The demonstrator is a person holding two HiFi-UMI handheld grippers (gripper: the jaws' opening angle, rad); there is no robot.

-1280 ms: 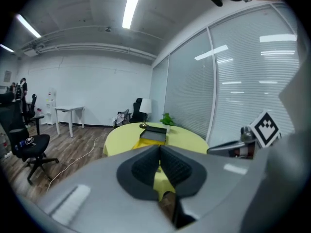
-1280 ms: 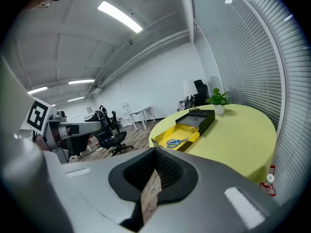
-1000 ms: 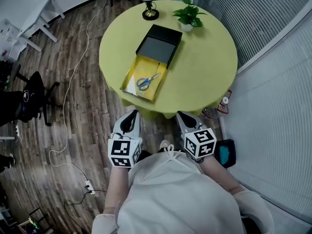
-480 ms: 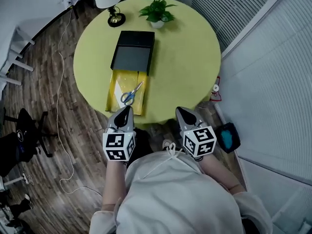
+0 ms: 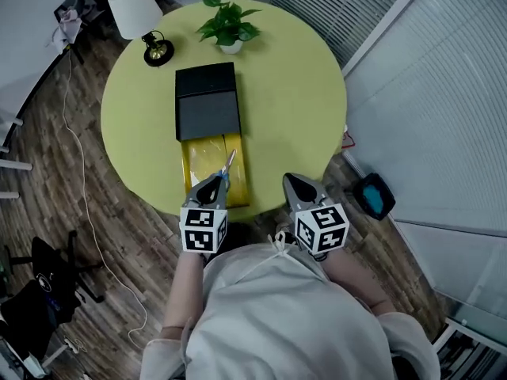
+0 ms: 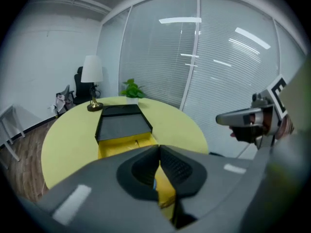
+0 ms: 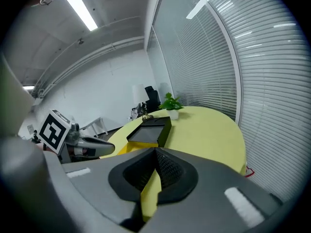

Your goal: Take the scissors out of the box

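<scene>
On the round yellow-green table (image 5: 293, 93) lies an open box: a black lid (image 5: 207, 101) and, nearer me, a yellow tray (image 5: 196, 158). The scissors (image 5: 229, 162) lie in the tray; one blade shows, and the blue handles are mostly hidden under my left gripper (image 5: 212, 178). That gripper is shut and empty, its tip over the tray's near end. In the left gripper view a bit of blue handle (image 6: 154, 184) shows below the shut jaws. My right gripper (image 5: 290, 178) hangs at the table's near edge, right of the tray, jaws shut with nothing in them.
A white lamp (image 5: 142, 22) and a potted plant (image 5: 228, 26) stand at the table's far side. Glass walls with blinds run along the right. On the wood floor are a blue object (image 5: 374, 196), a cable (image 5: 83, 204) and a black chair (image 5: 40, 279).
The table has come closer and swung round in the head view. My left gripper has moved forward and down over the tray's near end, covering the scissors' handles. The right gripper reached the table edge.
</scene>
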